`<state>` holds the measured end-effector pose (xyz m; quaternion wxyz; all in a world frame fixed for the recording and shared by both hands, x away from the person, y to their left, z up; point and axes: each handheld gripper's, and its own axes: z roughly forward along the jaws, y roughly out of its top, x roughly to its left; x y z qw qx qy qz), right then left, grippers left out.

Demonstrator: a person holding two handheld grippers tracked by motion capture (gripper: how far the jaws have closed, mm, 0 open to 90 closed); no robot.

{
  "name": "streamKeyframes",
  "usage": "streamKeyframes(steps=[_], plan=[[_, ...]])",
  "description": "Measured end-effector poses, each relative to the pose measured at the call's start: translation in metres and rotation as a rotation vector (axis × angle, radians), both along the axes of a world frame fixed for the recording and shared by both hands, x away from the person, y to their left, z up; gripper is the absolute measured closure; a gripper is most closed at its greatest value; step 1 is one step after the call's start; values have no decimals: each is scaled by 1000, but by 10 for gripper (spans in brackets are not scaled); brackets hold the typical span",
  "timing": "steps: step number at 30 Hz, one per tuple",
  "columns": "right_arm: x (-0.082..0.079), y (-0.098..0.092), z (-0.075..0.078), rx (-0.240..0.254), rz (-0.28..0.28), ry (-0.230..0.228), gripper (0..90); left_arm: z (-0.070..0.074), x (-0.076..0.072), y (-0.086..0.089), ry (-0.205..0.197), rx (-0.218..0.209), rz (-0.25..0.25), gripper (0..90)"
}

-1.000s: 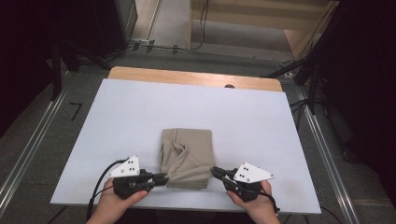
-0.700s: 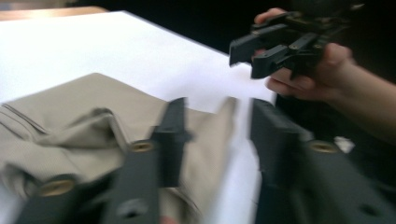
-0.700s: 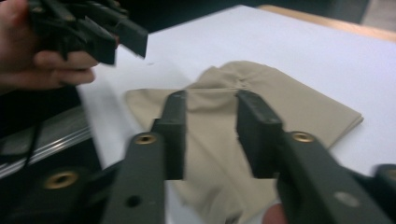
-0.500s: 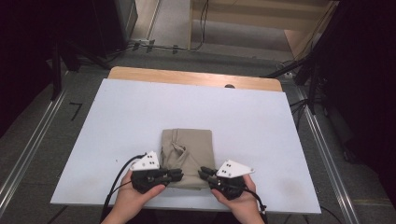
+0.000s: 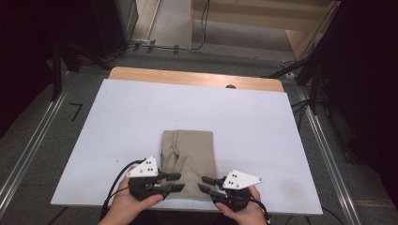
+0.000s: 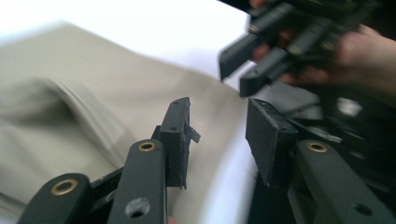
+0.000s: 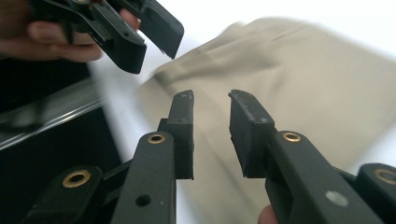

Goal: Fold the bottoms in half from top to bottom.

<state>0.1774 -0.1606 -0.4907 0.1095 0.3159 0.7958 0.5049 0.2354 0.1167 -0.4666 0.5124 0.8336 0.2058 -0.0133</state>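
High view: a folded beige cloth (image 5: pixel 187 161) is seen lying flat on the white table top (image 5: pixel 117 122), toward the near edge and roughly midway across it. The cloth forms a tall rectangle, with a creased ridge running down its left part. Its near left corner is flanked by the left gripper (image 5: pixel 174 182), whose black jaws are pointed inward over the cloth's edge and are held apart; they have just been opening, and no fabric is seen pinched between them. Its near right corner is flanked by the right gripper (image 5: pixel 205 183), whose jaws likewise are pointed inward, stand parted and have just been opening, with nothing clamped.

From the left gripper view, the cloth (image 6: pixel 93 112) is seen spread beneath and beyond the gripper's (image 6: pixel 217 135) two pads, which are separated by a clear gap, white table showing through it. The other gripper (image 6: pixel 247 70) is seen farther off at the upper right, held in a hand.

From the right gripper view, the cloth (image 7: pixel 303 88) is seen under the gripper's (image 7: pixel 211 133) parted jaws, fabric visible through the gap but not pressed. The opposite gripper (image 7: pixel 149 39) is seen at the upper left.

A strip of bare wood (image 5: pixel 197 79) is exposed along the table's far edge, and dark floor is seen beyond.
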Motion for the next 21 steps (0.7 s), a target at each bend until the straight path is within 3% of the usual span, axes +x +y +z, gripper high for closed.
streamKeyframes(steps=[2, 5, 7, 8, 11, 13, 15, 16, 19, 21], plan=[[11, 3, -7, -10, -61, 12, 706, -5, 18, -12, 27, 6, 28, 612], [17, 11, -21, -62, -77, 40, 724, -20, 39, -26, 30, 80, 73, 629], [11, 17, -27, -104, -64, 26, 723, -28, 46, -24, 38, 116, 114, 648], [7, 17, -27, -104, -58, 18, 723, -31, 47, -19, 42, 128, 130, 654], [1, 11, -26, -87, -17, 55, 724, -40, 45, -1, 56, 186, 196, 703], [-4, 8, -25, -120, 28, 39, 712, -42, 48, 8, 110, 160, 198, 703], [-1, 5, -23, -105, 58, 43, 667, -39, 49, 11, 88, 184, 208, 697], [2, 4, -21, -93, 55, 43, 634, -37, 51, 12, 83, 176, 208, 674], [18, -4, -7, -76, -22, 0, 541, -30, 58, 14, 76, 132, 206, 584], [32, -12, 1, -44, -58, 0, 504, -24, 66, 15, 65, 111, 208, 524]])
